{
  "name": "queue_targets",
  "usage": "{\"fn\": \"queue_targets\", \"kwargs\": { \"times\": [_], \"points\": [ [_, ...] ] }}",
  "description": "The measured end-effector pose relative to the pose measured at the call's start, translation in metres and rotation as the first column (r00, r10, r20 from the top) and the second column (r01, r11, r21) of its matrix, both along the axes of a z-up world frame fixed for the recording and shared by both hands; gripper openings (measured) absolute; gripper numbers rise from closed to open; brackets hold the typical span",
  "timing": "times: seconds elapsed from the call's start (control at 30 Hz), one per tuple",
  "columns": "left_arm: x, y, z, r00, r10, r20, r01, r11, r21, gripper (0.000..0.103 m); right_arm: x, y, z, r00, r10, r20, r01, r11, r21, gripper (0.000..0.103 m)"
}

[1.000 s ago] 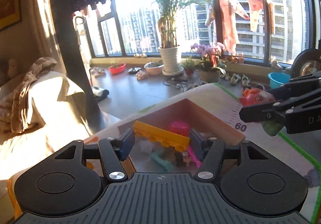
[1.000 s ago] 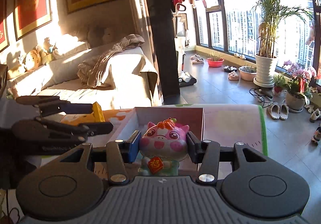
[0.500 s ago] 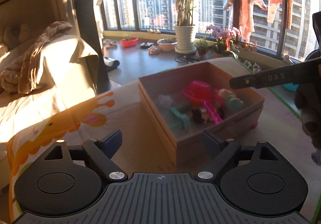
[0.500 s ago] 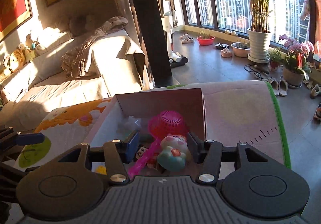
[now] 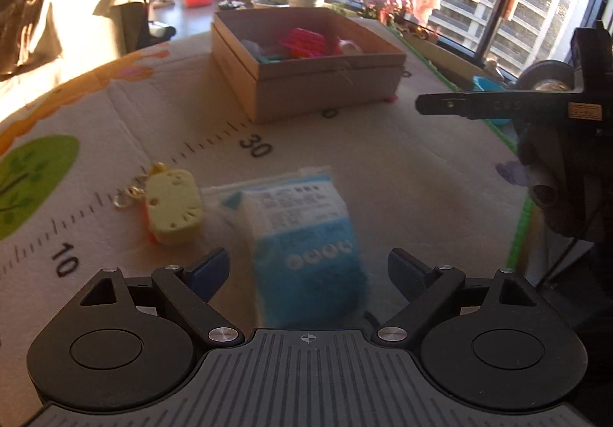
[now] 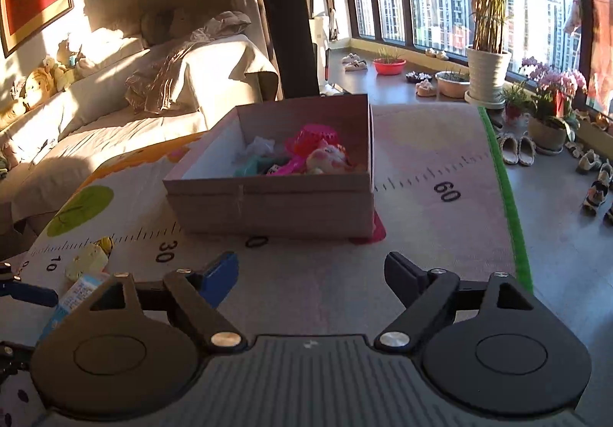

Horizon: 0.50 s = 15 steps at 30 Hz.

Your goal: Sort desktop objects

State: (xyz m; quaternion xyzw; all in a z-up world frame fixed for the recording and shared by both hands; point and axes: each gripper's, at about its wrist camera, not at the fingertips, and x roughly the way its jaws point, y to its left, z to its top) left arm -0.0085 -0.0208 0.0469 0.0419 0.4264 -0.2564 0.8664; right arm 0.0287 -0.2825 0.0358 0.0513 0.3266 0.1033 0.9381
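Note:
A cardboard box (image 5: 329,90) (image 6: 268,205) stands on the play mat and holds several toys, among them a pink basket (image 6: 314,138) and a pink pig toy (image 6: 329,159). My left gripper (image 5: 306,270) is open and empty, its fingers either side of a blue and white packet (image 5: 302,235) that lies on the mat. A yellow keychain toy (image 5: 174,210) lies to the packet's left. My right gripper (image 6: 310,274) is open and empty, low over the mat in front of the box. The packet (image 6: 76,296) and the keychain toy (image 6: 86,266) show at its lower left.
The mat (image 5: 383,159) has a printed ruler and a green right edge (image 6: 505,205). The right gripper's finger (image 5: 498,107) reaches in from the right in the left wrist view. A sofa (image 6: 115,101) lies at the far left; plant pots and shoes stand on the floor by the windows.
Both grippers have let go of their toys into the box and pulled back from it. My left gripper has come down over the blue packet. Both stand open and empty.

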Motion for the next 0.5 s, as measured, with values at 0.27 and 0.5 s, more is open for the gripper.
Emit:
{"fn": "queue_targets", "kwargs": {
  "times": [0.27, 0.5],
  "points": [
    [0.018, -0.049, -0.005, 1.000, -0.023, 0.002, 0.023, 0.997, -0.078, 0.093, -0.006, 0.005, -0.009, 0.999, -0.020, -0.027, 0.020, 1.000, 0.023, 0.088],
    [0.025, -0.057, 0.001, 0.997, 0.024, 0.077, -0.023, 1.000, -0.017, 0.094, -0.021, -0.003, 0.001, 0.999, -0.047, 0.001, 0.047, 0.999, 0.027, 0.089]
  ]
}}
